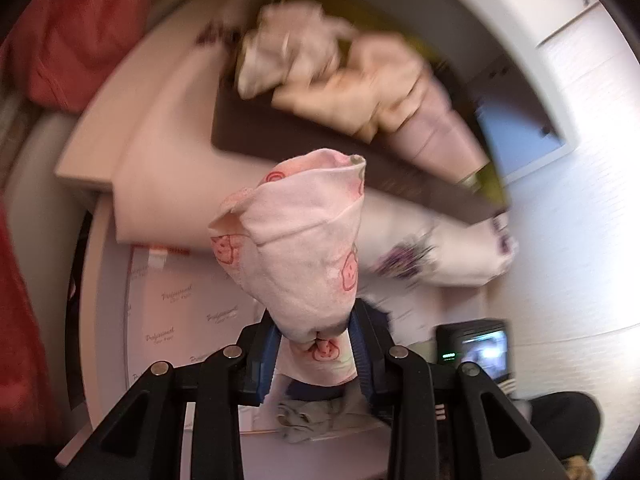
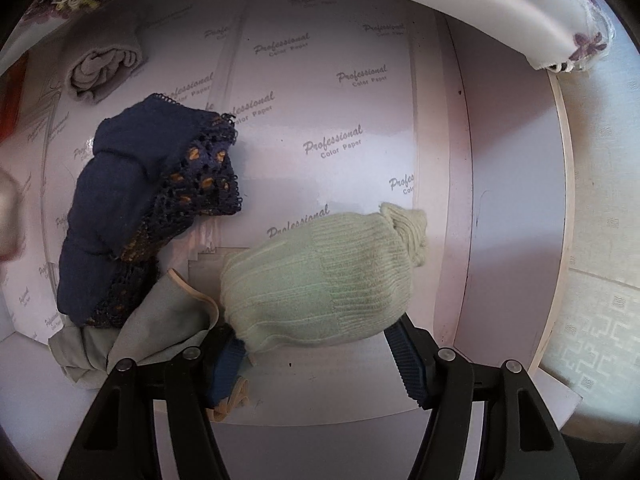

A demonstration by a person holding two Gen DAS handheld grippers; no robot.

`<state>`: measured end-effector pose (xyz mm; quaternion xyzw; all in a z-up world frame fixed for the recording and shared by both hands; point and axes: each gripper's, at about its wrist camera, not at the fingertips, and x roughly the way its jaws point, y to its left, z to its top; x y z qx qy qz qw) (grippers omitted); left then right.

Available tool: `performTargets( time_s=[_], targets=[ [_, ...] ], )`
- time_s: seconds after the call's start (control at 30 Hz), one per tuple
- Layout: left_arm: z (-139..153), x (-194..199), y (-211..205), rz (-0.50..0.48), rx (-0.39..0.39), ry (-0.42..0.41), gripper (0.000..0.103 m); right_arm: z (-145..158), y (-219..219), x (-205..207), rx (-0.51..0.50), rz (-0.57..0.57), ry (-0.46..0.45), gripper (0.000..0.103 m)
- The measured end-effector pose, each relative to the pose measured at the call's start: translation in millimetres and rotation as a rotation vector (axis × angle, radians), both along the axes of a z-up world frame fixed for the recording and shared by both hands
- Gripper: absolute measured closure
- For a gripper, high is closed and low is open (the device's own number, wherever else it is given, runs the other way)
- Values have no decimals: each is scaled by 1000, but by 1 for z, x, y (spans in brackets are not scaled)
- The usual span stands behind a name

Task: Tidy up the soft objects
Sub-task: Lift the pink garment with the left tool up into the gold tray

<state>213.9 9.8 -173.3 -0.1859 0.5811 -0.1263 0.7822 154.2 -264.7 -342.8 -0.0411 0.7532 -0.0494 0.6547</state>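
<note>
The left gripper (image 1: 314, 344) is pinching a pink cloth (image 1: 296, 248) with little smiley faces on it. The cloth is bunched up and is sticking up out of the blue pads (image 1: 358, 354). It is hanging in the air above the white paper (image 1: 180, 312).

The right gripper (image 2: 318, 344) is pointing down, and a green sock (image 2: 320, 284) is sitting between its pads. The pads look like they are touching both sides of the sock, so it seems to be holding it. The sock is lying on the white paper, near the front edge.

What could go wrong? The pink cloth is only being held by a small bit at the bottom. If the hand is swinging fast, the cloth could be slipping out and falling. The left view is blurry, so the hand seems to be moving quickly. The green sock is fat and squishy, so it could be popping out when lifted. A grey cloth (image 2: 160, 320) is lying right beside the left pad, and it could be getting caught and dragged along.

Counting: one pink cloth, one green sock, one blue lacy cloth (image 2: 148, 208), one grey cloth at the front, and one grey roll (image 2: 106, 68) at the back. Far off, a pile of pale cloths (image 1: 340, 76) is sitting on a dark board (image 1: 280, 136). It is too blurry for counting.
</note>
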Motion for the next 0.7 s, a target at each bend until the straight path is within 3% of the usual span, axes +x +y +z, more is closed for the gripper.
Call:
performTargets(
  time_s=[0.17, 0.37, 0.47, 0.7],
  targets=[
    [47, 8, 20, 56, -93, -76, 71, 2, 3, -3, -4, 3, 0, 36],
    [86, 44, 27, 107, -210, -123, 71, 4, 1, -2, -7, 13, 0, 36],
    [93, 71, 21, 126, -253, -117, 70, 5, 1, -2, -5, 11, 0, 36],
    [60, 98, 10, 159, -208, -41, 70, 4, 0, -3, 3, 3, 1, 36]
  ],
)
